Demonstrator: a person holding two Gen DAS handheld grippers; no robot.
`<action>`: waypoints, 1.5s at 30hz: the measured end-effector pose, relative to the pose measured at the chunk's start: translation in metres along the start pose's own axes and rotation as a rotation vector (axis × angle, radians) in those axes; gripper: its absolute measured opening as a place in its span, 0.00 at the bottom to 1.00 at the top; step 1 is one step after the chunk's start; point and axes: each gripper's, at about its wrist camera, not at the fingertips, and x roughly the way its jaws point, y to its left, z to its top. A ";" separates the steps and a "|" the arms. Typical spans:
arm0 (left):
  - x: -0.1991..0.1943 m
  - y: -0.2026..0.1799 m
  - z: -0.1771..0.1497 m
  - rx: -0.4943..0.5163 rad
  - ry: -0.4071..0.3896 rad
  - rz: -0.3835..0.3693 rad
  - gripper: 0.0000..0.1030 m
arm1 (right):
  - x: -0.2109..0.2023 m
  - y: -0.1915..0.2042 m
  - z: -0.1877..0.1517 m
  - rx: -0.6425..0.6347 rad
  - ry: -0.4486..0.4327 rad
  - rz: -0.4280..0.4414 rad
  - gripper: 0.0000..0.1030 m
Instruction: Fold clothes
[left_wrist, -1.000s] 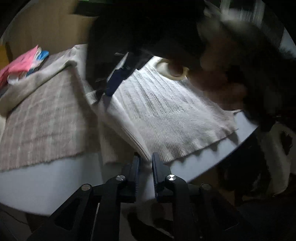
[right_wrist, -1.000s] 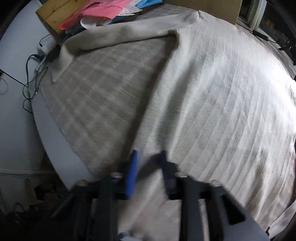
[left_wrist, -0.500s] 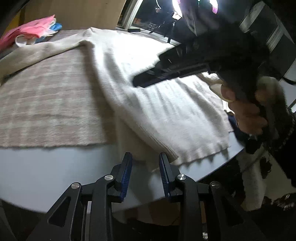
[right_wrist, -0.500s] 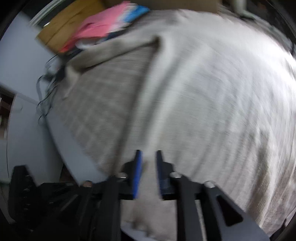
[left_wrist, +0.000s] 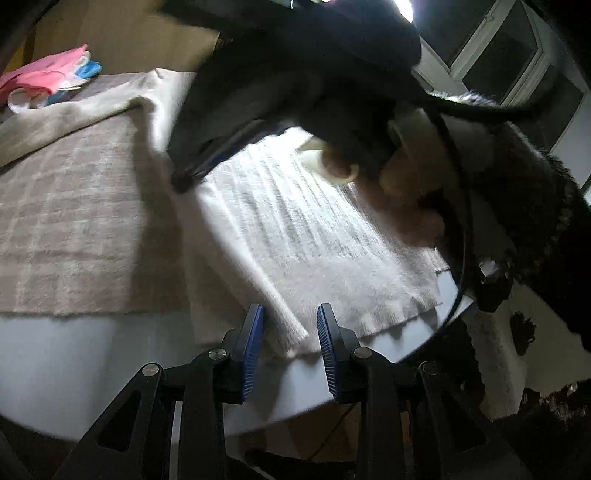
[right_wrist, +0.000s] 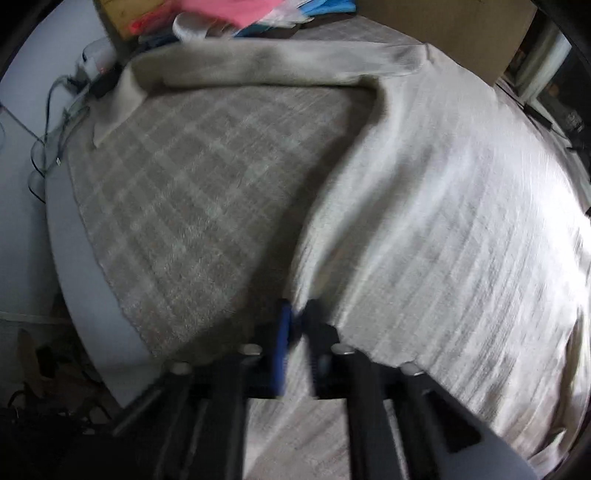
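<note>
Left wrist view: left claw (left_wrist: 290, 338) seen w/ jaws partly apart, blue pads (left_wrist: 251, 350) either side of a folded cream edge at the near table edge; pads not pressing on the cloth. Cream knit garment (left_wrist: 314, 236) is spread over the round grey table (left_wrist: 92, 354), its ribbed hem reaching the table's near-right edge. A plaid-patterned fabric (left_wrist: 66, 229) is laid toward the table's left side, partly overlapped by the cream knit along a long fold. Right claw (left_wrist: 199, 168) is seen from the side further back, tips down on the cream fold near the table's middle; it is carried by a hand (left_wrist: 406, 192) in a dark fuzzy sleeve (left_wrist: 535, 206).

Right wrist view (blurred): right claw (right_wrist: 298, 325) w/ jaws drawn together, a pinch of the cream garment (right_wrist: 443, 229) caught between them at the fold line where it meets the plaid fabric (right_wrist: 207, 206). A cream sleeve (right_wrist: 258, 62) is laid across the far side of the plaid area. Pink and blue items (right_wrist: 258, 14) are piled at the table's far edge, beside a brown cardboard sheet (right_wrist: 443, 33). Cables (right_wrist: 48, 122) are seen at the table's left edge
</note>
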 end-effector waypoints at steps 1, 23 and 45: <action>-0.007 0.002 -0.002 -0.001 -0.006 0.012 0.27 | -0.003 -0.013 -0.004 0.042 -0.010 0.034 0.05; 0.041 0.008 0.040 -0.097 0.067 0.002 0.29 | 0.012 -0.093 -0.032 0.435 -0.099 0.444 0.05; -0.073 0.095 0.045 -0.191 -0.003 0.218 0.14 | -0.096 -0.199 -0.176 0.665 -0.308 0.048 0.24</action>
